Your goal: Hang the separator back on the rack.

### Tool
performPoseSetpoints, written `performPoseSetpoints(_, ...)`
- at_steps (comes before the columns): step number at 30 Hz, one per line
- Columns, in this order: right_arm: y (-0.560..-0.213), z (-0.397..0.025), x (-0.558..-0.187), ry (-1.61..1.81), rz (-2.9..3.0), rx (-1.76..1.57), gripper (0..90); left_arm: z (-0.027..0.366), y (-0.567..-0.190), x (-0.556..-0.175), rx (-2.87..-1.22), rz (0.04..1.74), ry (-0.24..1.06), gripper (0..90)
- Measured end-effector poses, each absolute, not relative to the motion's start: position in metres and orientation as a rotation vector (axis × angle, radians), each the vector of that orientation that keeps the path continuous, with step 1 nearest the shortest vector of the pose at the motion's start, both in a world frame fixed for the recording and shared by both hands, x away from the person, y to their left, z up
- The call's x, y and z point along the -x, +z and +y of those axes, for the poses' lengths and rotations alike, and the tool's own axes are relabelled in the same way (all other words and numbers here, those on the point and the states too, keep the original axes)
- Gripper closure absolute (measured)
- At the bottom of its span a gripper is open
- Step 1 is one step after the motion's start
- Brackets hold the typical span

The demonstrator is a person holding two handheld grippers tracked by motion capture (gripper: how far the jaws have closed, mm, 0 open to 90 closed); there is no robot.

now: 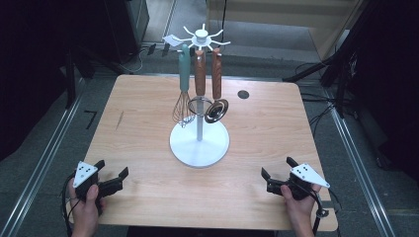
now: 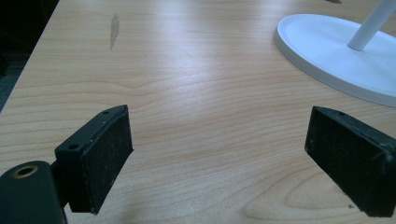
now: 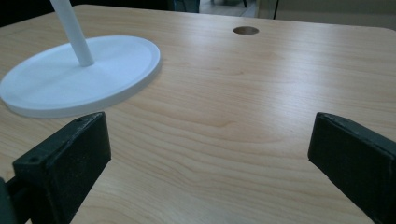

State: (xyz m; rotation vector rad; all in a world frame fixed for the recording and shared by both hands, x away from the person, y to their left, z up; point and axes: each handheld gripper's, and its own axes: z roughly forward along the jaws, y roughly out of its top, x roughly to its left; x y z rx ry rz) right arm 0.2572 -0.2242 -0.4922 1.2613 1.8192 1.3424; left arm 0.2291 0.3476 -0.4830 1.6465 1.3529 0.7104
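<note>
Left claw [image 1: 112, 174] and right claw [image 1: 275, 174] rest wide open and empty at the counter's [image 1: 148, 143] near edge, about 7 and 5 o'clock. The utensil stand [image 1: 199, 143] sits centre, utensils hanging untouched; reaching in comes next, I judge

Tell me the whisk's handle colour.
Pale teal; the whisk shows best in the high view.

High view overhead facing forward-down; both gripper views low, close over the table [image 1: 148, 143], sharing the white stand base [image 2: 327, 51].
</note>
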Motion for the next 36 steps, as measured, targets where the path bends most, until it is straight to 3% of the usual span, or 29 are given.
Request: performPoseSetpoints(36,-0.503,-0.320,-0.231,1.220,1.673,-1.455,0.0,0.349,-0.483,-0.229,-1.639,1.356,0.693,6.9)
